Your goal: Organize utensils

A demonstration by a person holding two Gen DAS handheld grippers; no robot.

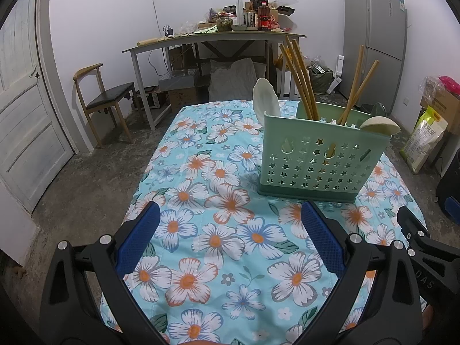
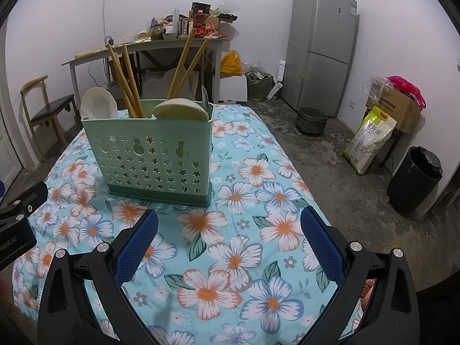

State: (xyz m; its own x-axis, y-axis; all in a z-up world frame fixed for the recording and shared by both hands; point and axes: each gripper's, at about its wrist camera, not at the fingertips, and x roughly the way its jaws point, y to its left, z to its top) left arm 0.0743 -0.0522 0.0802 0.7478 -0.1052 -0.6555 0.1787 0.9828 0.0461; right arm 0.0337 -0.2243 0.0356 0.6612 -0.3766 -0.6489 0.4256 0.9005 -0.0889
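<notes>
Fingers come first in both views: the left gripper [image 1: 230, 221] and the right gripper [image 2: 229, 224] each hold their blue-padded black fingers spread wide with nothing between them, low over the pale blue floral tablecloth [image 1: 218, 258]. The two grippers sit side by side, each showing at the edge of the other's view. Just beyond their tips stands the mint-green perforated plastic utensil caddy [image 2: 152, 155], upright on the cloth, right of centre for the left gripper and left of centre for the right. Inside it lean long light wooden chopsticks [image 2: 126, 83], tilted in two bunches, with a white ceramic spoon [image 2: 97, 103] at one end and a beige rounded spoon [image 2: 179, 110] at the other. Past the table's far edge, a cluttered grey desk [image 1: 212, 38] stands against the wall, a wooden chair with a dark seat [image 1: 106, 97] to its left and a tall silver refrigerator [image 2: 322, 49] to its right.
</notes>
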